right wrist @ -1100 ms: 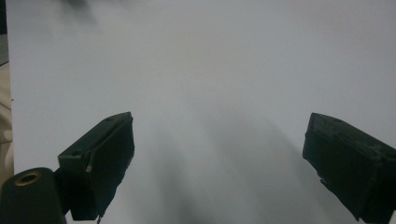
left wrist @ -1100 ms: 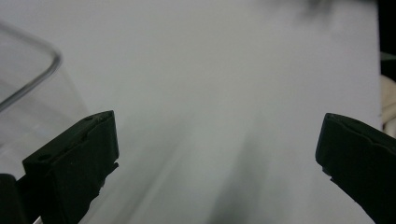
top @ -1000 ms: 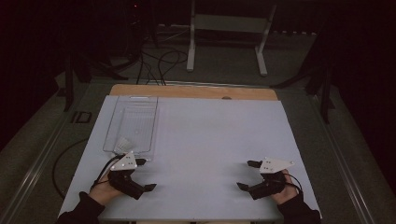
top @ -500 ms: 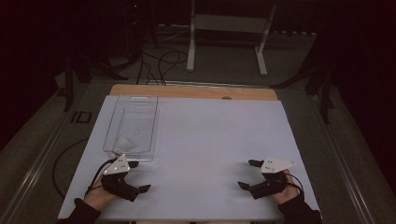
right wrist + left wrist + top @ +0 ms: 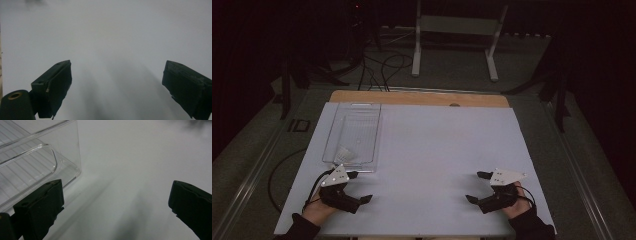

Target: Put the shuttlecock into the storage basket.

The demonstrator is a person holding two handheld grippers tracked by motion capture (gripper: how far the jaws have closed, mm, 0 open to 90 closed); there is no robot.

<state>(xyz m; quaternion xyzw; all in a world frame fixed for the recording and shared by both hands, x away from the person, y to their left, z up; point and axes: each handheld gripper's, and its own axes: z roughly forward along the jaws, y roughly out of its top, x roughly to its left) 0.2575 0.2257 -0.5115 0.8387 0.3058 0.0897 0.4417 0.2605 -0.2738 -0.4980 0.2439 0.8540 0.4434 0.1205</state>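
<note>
A clear plastic bin (image 5: 353, 131) lies on the left side of the white table (image 5: 437, 150), with a small pale thing (image 5: 343, 151) inside near its front end. My left gripper (image 5: 360, 186) rests just in front of the bin, open, with nothing between its jaws. In the left gripper view the bin's near corner (image 5: 37, 165) stands beside the left jaw of my left gripper (image 5: 116, 192). My right gripper (image 5: 475, 186) lies at the table's front right, open and empty. In the right gripper view my right gripper (image 5: 117, 72) has bare white table between its jaws.
A strip of wood (image 5: 417, 97) runs along the table's far edge. Beyond it a white metal stand (image 5: 457, 30) and cables (image 5: 379, 65) sit on the dark floor. A black cable (image 5: 279, 170) hangs off the table's left side.
My left gripper has slid a little to the left and toward the table's front edge, away from the bin's near right corner. The right gripper has barely moved.
</note>
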